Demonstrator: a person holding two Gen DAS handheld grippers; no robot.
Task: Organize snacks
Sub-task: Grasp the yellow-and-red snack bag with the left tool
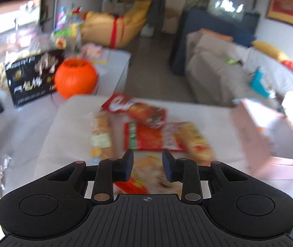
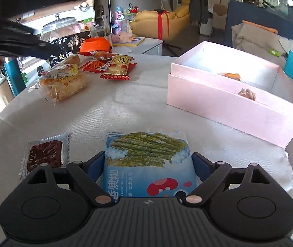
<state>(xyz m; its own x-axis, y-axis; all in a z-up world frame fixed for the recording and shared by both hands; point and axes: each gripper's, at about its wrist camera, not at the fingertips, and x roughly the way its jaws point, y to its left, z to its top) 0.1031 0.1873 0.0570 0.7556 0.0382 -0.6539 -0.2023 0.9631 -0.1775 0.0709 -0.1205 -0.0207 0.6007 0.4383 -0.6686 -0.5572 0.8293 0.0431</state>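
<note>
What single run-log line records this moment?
left gripper: open, above snacks | right gripper: around blue seaweed packet | pink box: open

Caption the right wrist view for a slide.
Right gripper straddles a blue seaweed snack pack; open pink box waits beyond.

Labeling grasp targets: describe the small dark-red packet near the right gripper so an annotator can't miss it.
On the white cloth-covered table, look opposite the open pink cardboard box, at the near edge. The small silver-edged clear packet of dark red meat lies flat, left of the blue seaweed snack packet between the right gripper fingers. It is the only see-through silver one there.
</note>
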